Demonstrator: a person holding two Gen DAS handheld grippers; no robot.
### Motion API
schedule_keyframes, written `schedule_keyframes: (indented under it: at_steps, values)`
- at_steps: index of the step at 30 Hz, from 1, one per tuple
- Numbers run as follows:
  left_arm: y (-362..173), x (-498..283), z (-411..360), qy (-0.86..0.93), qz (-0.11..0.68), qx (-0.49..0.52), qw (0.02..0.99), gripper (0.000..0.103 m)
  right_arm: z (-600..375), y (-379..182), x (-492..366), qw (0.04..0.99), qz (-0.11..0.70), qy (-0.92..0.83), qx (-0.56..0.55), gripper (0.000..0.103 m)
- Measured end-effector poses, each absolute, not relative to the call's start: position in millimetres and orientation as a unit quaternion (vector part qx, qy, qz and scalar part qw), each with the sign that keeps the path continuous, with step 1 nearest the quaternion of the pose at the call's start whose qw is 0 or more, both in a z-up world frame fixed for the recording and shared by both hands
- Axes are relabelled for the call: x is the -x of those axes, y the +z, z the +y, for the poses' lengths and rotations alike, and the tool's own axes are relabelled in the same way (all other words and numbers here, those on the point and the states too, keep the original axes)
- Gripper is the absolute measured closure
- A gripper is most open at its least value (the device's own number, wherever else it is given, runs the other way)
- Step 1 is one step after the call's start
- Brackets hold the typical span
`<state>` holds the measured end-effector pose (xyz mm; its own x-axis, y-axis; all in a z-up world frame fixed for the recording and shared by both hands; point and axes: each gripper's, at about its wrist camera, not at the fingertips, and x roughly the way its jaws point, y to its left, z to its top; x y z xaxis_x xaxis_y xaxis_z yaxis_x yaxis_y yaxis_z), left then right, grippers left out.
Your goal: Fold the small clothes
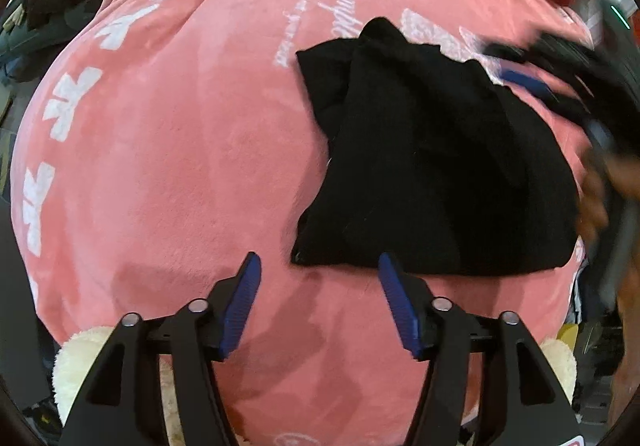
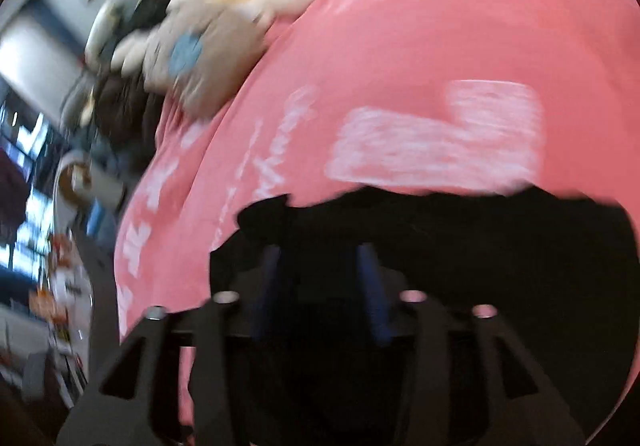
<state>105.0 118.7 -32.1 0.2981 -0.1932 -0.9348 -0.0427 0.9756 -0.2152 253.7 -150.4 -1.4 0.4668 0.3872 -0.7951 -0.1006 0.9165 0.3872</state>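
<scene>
Left wrist view shows the left gripper (image 1: 318, 266) open and empty beside the folded black garment (image 1: 432, 166) on the pink blanket (image 1: 160, 166), while the right gripper (image 2: 320, 258), blurred, seems parted over it and could snag and undo the fold.

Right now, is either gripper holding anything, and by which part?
The left gripper holds nothing; it's open over the pink blanket. The right gripper is open above the black garment, not gripping it.
</scene>
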Motion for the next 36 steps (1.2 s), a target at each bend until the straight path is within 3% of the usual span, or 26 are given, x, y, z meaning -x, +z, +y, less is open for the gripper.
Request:
schedule_keyframes:
  at_steps: [3, 7, 9, 10, 11, 12, 14, 15, 17, 18, 20, 21, 28, 34, 36]
  values:
    - [-34, -116, 115, -0.053, 0.593, 0.129, 0.793, 0.043, -186, -8, -227, 0.838, 0.512, 0.115, -0.148, 0.058]
    - [-46, -132, 112, -0.055, 0.584, 0.173, 0.791, 0.044, -153, -11, -246, 0.828, 0.517, 0.164, -0.145, 0.058]
    - [-56, -136, 112, -0.056, 0.592, 0.178, 0.784, 0.066, -110, -12, -276, 0.820, 0.521, 0.199, -0.130, 0.058]
    - [-62, -139, 113, -0.061, 0.605, 0.178, 0.774, 0.091, -87, -14, -283, 0.818, 0.525, 0.204, -0.116, 0.058]
    - [-69, -139, 115, -0.071, 0.618, 0.187, 0.760, 0.098, -61, -22, -301, 0.808, 0.543, 0.212, -0.086, 0.058]
    - [-71, -138, 118, -0.074, 0.620, 0.197, 0.756, 0.098, -43, -34, -313, 0.800, 0.561, 0.205, -0.061, 0.062]
    - [-73, -135, 125, -0.074, 0.624, 0.211, 0.749, 0.098, -17, -57, -333, 0.783, 0.593, 0.185, -0.014, 0.091]
    - [-72, -134, 126, -0.075, 0.626, 0.205, 0.748, 0.098, -2, -62, -341, 0.788, 0.593, 0.166, 0.017, 0.098]
    - [-71, -133, 124, -0.071, 0.631, 0.183, 0.751, 0.098, 17, -37, -345, 0.816, 0.542, 0.200, -0.015, 0.098]
    - [-70, -133, 123, -0.072, 0.633, 0.176, 0.751, 0.098, 27, -30, -344, 0.824, 0.523, 0.218, -0.016, 0.097]
    - [-71, -133, 121, -0.073, 0.635, 0.167, 0.751, 0.096, 50, -34, -345, 0.817, 0.527, 0.231, 0.030, 0.065]
    - [-73, -133, 119, -0.067, 0.638, 0.158, 0.751, 0.094, 52, -37, -343, 0.816, 0.532, 0.223, 0.042, 0.056]
    - [-66, -137, 114, -0.048, 0.634, 0.166, 0.754, 0.086, -111, 2, -267, 0.877, 0.459, 0.117, -0.083, 0.057]
    - [-45, -134, 94, -0.045, 0.612, 0.121, 0.780, 0.085, -270, -23, -200, 0.860, 0.502, -0.051, -0.080, 0.056]
    - [-41, -140, 86, -0.047, 0.609, 0.103, 0.785, 0.080, -294, -32, -195, 0.850, 0.515, -0.064, -0.089, 0.056]
